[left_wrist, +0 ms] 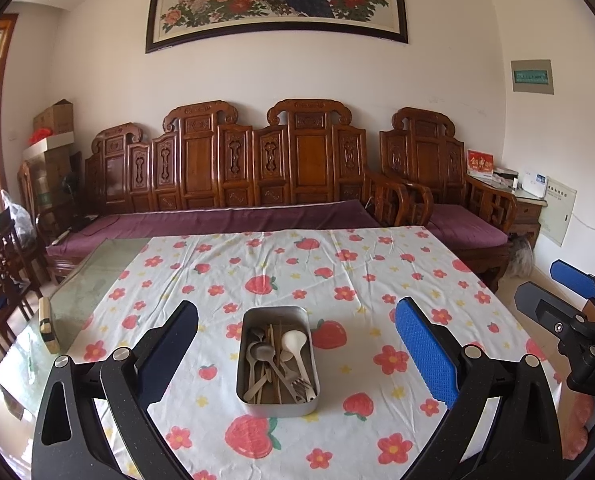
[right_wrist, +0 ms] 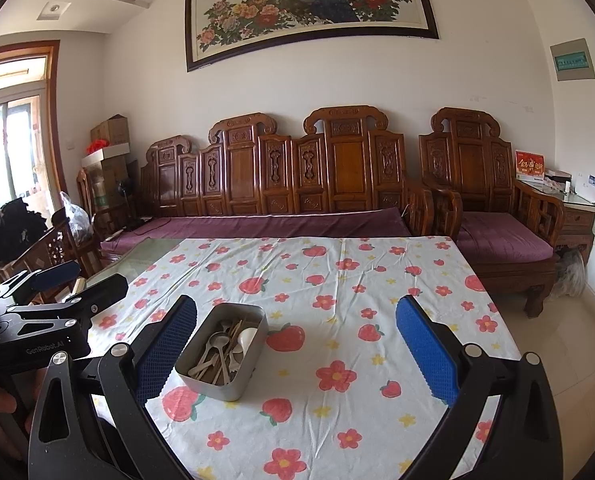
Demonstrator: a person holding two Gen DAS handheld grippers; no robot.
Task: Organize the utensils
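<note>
A rectangular metal tin (left_wrist: 244, 360) sits on the flowered tablecloth (left_wrist: 337, 280). It holds several utensils: metal spoons (left_wrist: 259, 354), a white spoon (left_wrist: 295, 342), a fork (left_wrist: 301, 386) and chopsticks. My left gripper (left_wrist: 297, 344) is open and empty, its fingers either side of the tin and above it. In the right wrist view the tin (right_wrist: 233, 384) lies left of centre, close to the left finger. My right gripper (right_wrist: 297, 344) is open and empty. The right gripper also shows at the right edge of the left wrist view (left_wrist: 569, 292); the left gripper shows at the left of the right wrist view (right_wrist: 77, 280).
The cloth covers a glass-topped table (left_wrist: 81, 288) whose bare glass shows at the left. A carved wooden sofa (left_wrist: 233, 168) with purple cushions stands behind the table. An armchair (left_wrist: 457, 200) and side table are at the right; wooden chairs (left_wrist: 1, 264) are at the left.
</note>
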